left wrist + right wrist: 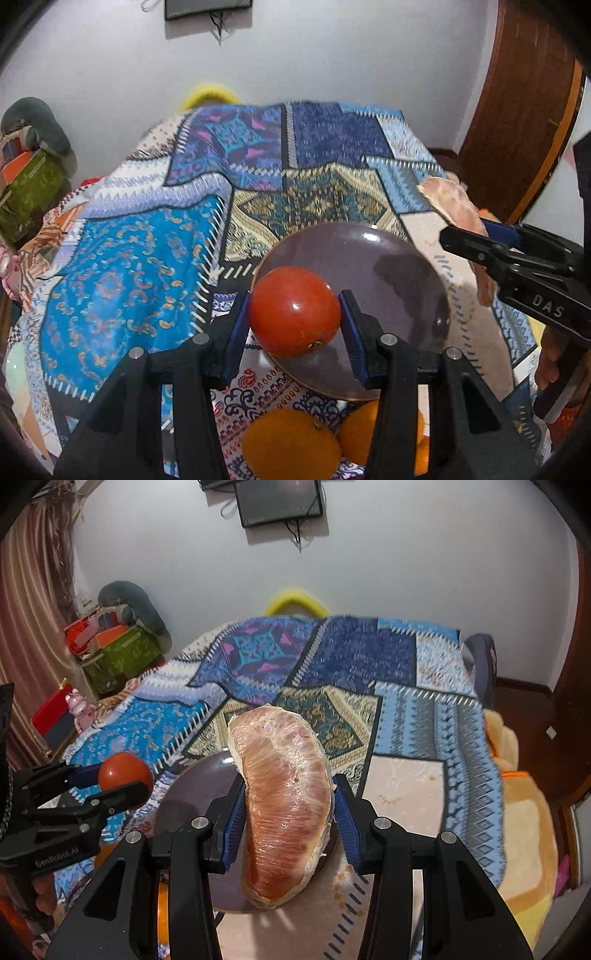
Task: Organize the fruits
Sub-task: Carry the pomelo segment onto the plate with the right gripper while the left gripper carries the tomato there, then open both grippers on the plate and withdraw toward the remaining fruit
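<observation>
A patchwork-quilted bed [155, 258] fills the room. The left tongs [294, 314] pinch a red tomato [294, 312]; the right tongs [290, 812] pinch a wrapped pomelo segment [286, 805]. Both hang over the purple plate [388, 266] just beneath, with oranges [291, 443] nearer. The step looks like delivery; next, lower and release.

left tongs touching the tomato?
Touching. Left wrist view: both blue pads of the left tongs press the tomato's sides.
</observation>
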Demonstrator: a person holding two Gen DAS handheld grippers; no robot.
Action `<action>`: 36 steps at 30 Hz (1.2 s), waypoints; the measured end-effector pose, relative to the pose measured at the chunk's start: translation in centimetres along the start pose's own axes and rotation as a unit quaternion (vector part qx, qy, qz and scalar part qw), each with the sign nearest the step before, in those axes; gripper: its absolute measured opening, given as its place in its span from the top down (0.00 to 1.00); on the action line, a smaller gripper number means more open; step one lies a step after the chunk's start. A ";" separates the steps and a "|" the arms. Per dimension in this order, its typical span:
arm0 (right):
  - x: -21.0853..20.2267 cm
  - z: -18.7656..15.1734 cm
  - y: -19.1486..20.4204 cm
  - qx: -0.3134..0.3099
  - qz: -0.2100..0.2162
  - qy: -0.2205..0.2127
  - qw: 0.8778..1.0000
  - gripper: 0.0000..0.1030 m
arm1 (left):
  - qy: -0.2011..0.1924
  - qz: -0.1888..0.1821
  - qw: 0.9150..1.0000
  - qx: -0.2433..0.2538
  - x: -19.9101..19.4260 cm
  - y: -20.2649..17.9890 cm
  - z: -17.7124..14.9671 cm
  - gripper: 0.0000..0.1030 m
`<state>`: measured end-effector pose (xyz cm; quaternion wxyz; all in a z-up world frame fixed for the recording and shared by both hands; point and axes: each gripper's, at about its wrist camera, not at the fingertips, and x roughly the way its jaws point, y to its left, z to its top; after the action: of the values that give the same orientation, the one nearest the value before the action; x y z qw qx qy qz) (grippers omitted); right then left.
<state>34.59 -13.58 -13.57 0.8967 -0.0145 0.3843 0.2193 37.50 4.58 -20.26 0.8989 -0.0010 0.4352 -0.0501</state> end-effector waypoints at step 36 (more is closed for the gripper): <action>3.4 -1.5 0.1 -0.031 -0.001 0.096 0.995 0.42 | 0.054 -0.027 0.998 -0.014 0.0 0.3 0.2 0.38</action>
<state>35.65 -12.51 -16.96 0.8550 -0.0634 0.4615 0.2280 37.67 4.85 -20.20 0.8723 -0.0224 0.4837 -0.0681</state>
